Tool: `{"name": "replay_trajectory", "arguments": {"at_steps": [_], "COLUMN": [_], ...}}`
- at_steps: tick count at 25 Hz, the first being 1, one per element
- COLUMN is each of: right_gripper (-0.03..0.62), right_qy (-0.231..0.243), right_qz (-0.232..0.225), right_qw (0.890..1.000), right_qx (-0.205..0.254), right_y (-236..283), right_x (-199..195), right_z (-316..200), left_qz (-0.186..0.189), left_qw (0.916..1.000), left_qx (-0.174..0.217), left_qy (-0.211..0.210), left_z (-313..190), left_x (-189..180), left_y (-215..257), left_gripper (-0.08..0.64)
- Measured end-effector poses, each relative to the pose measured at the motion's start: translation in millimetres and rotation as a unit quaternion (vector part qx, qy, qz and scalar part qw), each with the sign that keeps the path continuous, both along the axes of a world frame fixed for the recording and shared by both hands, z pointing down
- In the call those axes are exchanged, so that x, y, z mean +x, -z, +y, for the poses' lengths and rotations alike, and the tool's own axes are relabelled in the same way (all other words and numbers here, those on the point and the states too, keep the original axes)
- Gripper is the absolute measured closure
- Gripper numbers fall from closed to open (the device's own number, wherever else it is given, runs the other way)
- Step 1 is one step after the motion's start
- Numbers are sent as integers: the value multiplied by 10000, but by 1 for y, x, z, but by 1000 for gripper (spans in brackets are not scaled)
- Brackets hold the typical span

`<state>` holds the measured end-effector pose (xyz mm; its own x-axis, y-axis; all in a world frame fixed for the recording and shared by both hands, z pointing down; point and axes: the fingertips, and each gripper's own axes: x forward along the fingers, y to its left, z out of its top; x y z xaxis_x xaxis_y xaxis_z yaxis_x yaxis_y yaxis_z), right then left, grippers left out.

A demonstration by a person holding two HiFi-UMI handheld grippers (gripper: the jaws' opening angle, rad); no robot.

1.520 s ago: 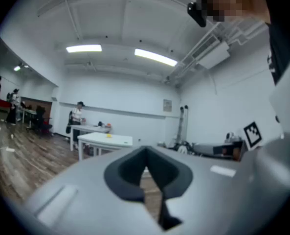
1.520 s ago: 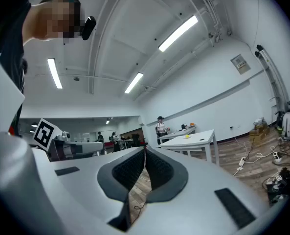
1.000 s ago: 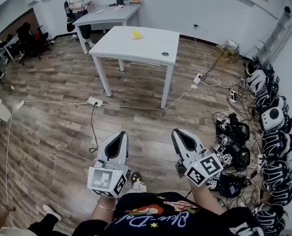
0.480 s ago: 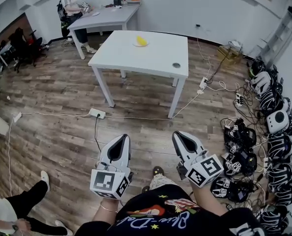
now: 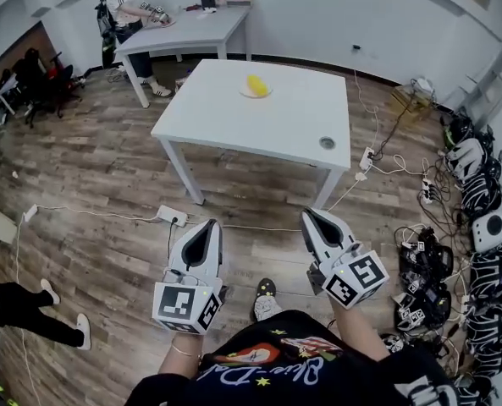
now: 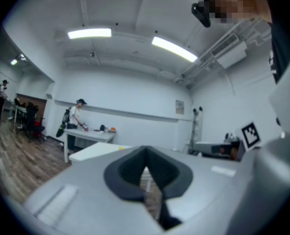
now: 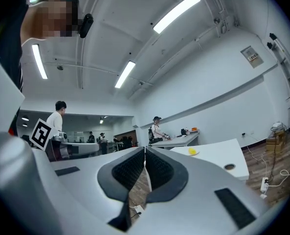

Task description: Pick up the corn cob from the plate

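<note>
We hold both tongs out level over the wooden floor (image 5: 90, 167), side by side with a gap between them. The left tongs (image 5: 206, 225) are clenched with nothing in them. Their own view shows the tips meeting, with only floor seen through the slit behind the pads. The right tongs (image 5: 309, 215) are clenched just as tight, also empty.

The corn cob (image 5: 256, 85) lies on a small plate (image 5: 243, 92) well ahead of both tips, roughly on the line that runs out between the two tongs. The plate sits on the far half of a white table (image 5: 234, 121), whose near edge is still well apart from the tips. A round hole (image 5: 327, 143) in the tabletop lies ahead of the right tongs.

On the floor, a power strip (image 5: 173, 216) lies just to the left of the left tongs' tips, and a heap of headsets (image 5: 479, 227) and cables lines the wall out to the right of the right tongs. Beyond the corn's table, ahead and left of the left tongs, stands a second table (image 5: 191, 28) with a person (image 5: 122, 2) at it.
</note>
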<state>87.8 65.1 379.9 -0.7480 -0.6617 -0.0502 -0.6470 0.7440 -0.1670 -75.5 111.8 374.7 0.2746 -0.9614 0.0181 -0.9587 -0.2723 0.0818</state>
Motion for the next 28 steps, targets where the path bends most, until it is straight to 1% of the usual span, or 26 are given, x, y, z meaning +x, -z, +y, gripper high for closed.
{"name": "replay_trajectory", "arguments": {"at_steps": [3,7,9,13,15,18,22,24,28], "right_gripper": [575,575,575,575,575,575,575,575,575], "right_qy": [83,227,247,230,169,57,-58,-234,-686], "right_qz": [-16,69,121,149,138,184,214,331,445], "right_qw": [10000,9997,9996,9996,9998,9998,9996,9989,9966], "right_qx": [26,116,107,20,7,58,193,244,-42], "right_y": [4,11,13,8,6,5,16,21,13], "right_x": [-20,-42,-54,-77,-89,-108,-140,-155,-177], "right_z": [-64,-131,-159,-211,-242,-293,-363,-398,-464], "left_qz": [-15,-189,-241,-145,-116,-77,-97,-121,-87], "left_qw": [9999,9995,9995,9999,9999,9998,9984,9975,9956], "left_qx": [95,248,213,67,15,35,138,182,195], "left_qy": [107,75,65,29,-37,-206,-543,-672,-908], "left_z": [-64,-133,-162,-220,-253,-308,-384,-420,-485], "left_x": [-21,-35,-45,-67,-77,-91,-117,-133,-162], "left_y": [9,21,24,15,9,3,12,19,23], "left_gripper": [562,562,562,563,562,562,563,563,563]}}
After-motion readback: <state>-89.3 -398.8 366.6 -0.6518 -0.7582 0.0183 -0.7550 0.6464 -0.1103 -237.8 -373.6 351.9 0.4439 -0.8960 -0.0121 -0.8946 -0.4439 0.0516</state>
